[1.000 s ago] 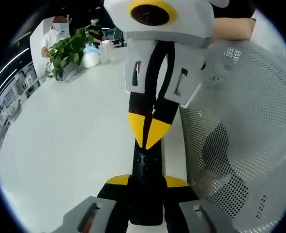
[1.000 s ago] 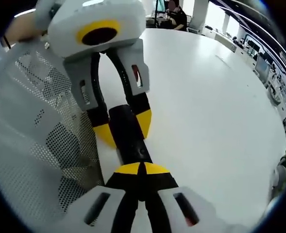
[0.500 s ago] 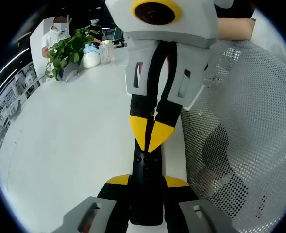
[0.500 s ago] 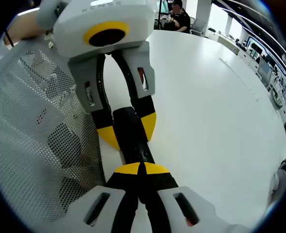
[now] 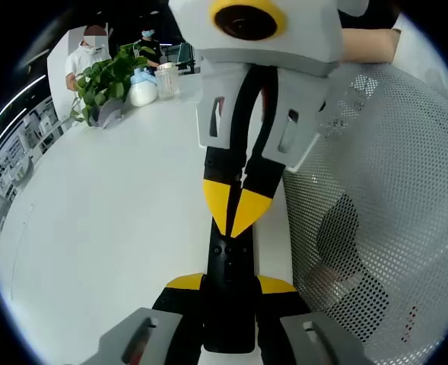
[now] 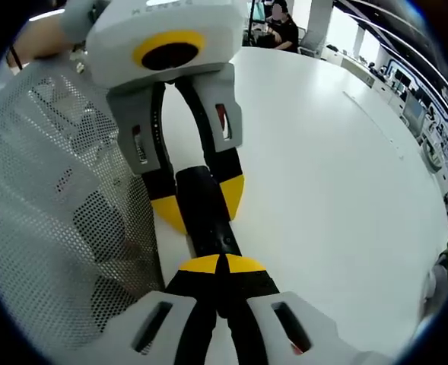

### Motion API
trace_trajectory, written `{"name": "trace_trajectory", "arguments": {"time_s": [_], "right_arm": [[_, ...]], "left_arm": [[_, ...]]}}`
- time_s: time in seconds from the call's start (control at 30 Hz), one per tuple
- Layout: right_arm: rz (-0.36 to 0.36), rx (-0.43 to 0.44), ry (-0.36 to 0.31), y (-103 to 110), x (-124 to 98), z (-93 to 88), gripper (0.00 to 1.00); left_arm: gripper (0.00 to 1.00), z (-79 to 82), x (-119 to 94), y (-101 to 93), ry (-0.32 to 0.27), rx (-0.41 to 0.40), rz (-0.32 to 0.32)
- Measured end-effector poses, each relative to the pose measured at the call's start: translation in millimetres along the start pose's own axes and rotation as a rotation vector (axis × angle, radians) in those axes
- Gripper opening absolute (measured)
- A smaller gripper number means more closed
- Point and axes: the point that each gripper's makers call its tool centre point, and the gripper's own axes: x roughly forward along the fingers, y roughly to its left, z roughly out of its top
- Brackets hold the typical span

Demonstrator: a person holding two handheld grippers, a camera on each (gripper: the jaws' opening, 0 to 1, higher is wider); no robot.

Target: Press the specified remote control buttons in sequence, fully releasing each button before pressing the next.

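Both cameras sit low and close, facing each other along the black remote [image 5: 230,293]. Left gripper view looks toward the right gripper [image 5: 235,213]; right gripper view toward the left gripper [image 6: 197,205]. Shared: remote, white table [image 6: 330,175], mesh basket [image 5: 383,228].

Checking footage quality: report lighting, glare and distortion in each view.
Left gripper view: even bright light, white table nearly washed out, fisheye bends its edge, plant sharp. Right gripper view: same soft light, faint shadow beside the remote, mesh basket curved by distortion.

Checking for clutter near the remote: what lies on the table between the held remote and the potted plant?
Bare white table in the left gripper view: nothing lies between the remote, clamped by the left gripper, and the potted plant.
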Motion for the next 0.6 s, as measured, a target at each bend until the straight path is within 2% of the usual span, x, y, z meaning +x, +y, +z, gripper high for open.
{"name": "trace_trajectory", "arguments": {"time_s": [0.1,0.33,0.6], "right_arm": [[0.007,0.045,-0.014,-1.0,-0.2,-0.4,0.0],[-0.007,-0.005,-0.008,1.6,0.4,0.3,0.0],[-0.002,0.02,-0.015,0.0,0.2,-0.2,0.0]], "left_arm": [[0.24,0.2,-0.2,-0.3,-0.001,0.0,0.0],[0.24,0.3,-0.3,-0.6,-0.001,0.0,0.0],[0.24,0.3,0.3,0.0,-0.003,-0.001,0.0]]}}
